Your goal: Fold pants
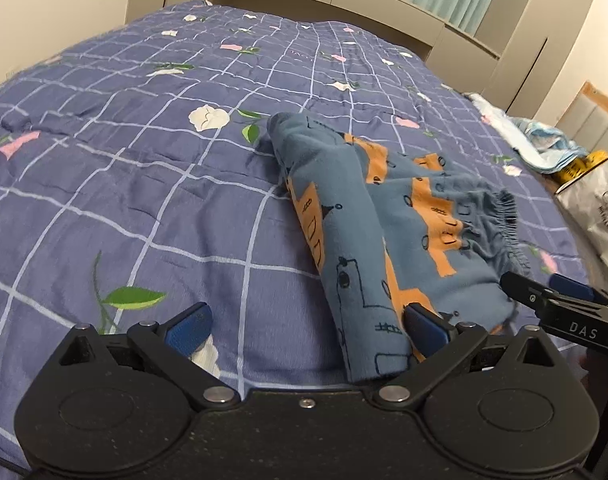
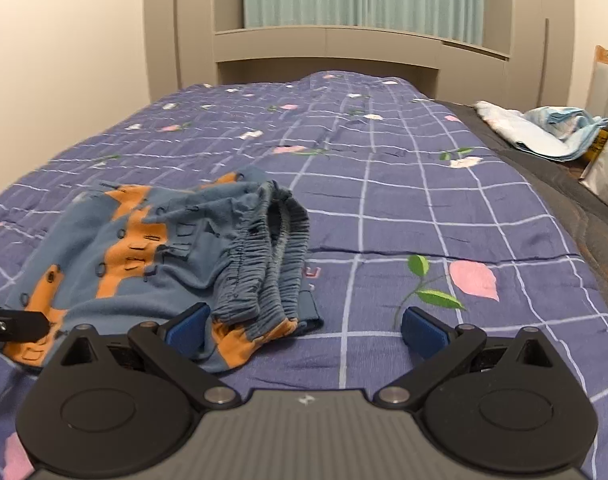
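Two views cover the scene, the left wrist first. The left gripper [image 1: 308, 326] sits low over the bed [image 1: 143, 184] with its jaws spread wide and nothing between the pads. The pants [image 1: 368, 216] lie just ahead and to its right; the near leg end reaches under the right pad [image 1: 424, 326], though whether they touch cannot be told. The placing looks like a setup for taking that leg end. The pants are already doubled, leg on leg, and their long axis runs from this near end away and slightly left, with the bunched waistband [image 1: 508, 220] off to the right. The right gripper [image 1: 544, 292] comes in from the right edge beside the waist side.

From the right wrist, the right gripper [image 2: 304, 326] is likewise released, jaws wide apart and empty. The waistband [image 2: 271, 248] lies just ahead of its left pad [image 2: 187, 326], elastic gathered and its opening facing this gripper, likely the next grasp point. The legs trail off to the left, toward the left gripper [image 2: 15, 326] at the frame edge.
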Demonstrator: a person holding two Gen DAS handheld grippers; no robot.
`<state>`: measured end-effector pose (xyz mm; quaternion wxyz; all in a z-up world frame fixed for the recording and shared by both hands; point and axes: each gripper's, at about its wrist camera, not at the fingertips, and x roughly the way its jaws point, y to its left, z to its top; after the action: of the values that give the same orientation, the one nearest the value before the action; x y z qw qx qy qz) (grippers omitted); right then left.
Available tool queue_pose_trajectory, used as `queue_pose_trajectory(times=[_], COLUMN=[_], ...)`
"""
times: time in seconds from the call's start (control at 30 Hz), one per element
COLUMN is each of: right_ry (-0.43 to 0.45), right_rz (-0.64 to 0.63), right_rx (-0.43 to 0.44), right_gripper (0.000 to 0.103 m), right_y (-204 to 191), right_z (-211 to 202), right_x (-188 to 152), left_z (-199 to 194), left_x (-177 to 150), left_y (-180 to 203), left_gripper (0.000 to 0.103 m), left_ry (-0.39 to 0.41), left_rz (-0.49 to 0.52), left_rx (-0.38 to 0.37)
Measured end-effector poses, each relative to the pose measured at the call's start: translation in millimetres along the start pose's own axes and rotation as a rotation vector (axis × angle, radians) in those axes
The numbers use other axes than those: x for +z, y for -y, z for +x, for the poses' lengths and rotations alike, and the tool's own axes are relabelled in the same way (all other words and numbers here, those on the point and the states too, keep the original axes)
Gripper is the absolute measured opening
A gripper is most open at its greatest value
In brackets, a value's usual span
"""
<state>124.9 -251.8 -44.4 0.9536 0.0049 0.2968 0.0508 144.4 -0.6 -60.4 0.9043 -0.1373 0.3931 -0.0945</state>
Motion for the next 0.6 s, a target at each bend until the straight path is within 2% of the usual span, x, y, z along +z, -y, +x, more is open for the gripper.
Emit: queue_pose_trajectory(times=[0.1,0.23,0.33,0.47,0.6], right_ry=[0.018,0.012,-0.007,-0.052,-0.112], right_rz=[-0.021,-0.026,-0.049,-0.126,-0.115], right_rx=[0.092,0.234,0.350,0.432,0.529], right_gripper=[0.103,0.103,0.103,0.103,0.103], right_y=[12.8,29.7,38.2,38.7,40.9], right_z=[-0.9,13.1,33.5,64.0,91.4], right_x=[10.1,31.9,50.5,73.2,87.6], left_z=[-6.1,-5.5,3.9,17.1,28.2], left_x=[4.2,19.8,32.6,43.4,45.4], left_y=[-2.7,1.2,4.3,10.8,16.3], left_gripper=[0.102,0.102,0.102,0.102,0.102], left_ry=[0.016,0.085,0.085,0.081,0.075], left_rz=[-0.025,-0.015,-0.025,-0.030,-0.021], left_rx=[-0.013,-0.024,-0.046,-0.045,-0.035])
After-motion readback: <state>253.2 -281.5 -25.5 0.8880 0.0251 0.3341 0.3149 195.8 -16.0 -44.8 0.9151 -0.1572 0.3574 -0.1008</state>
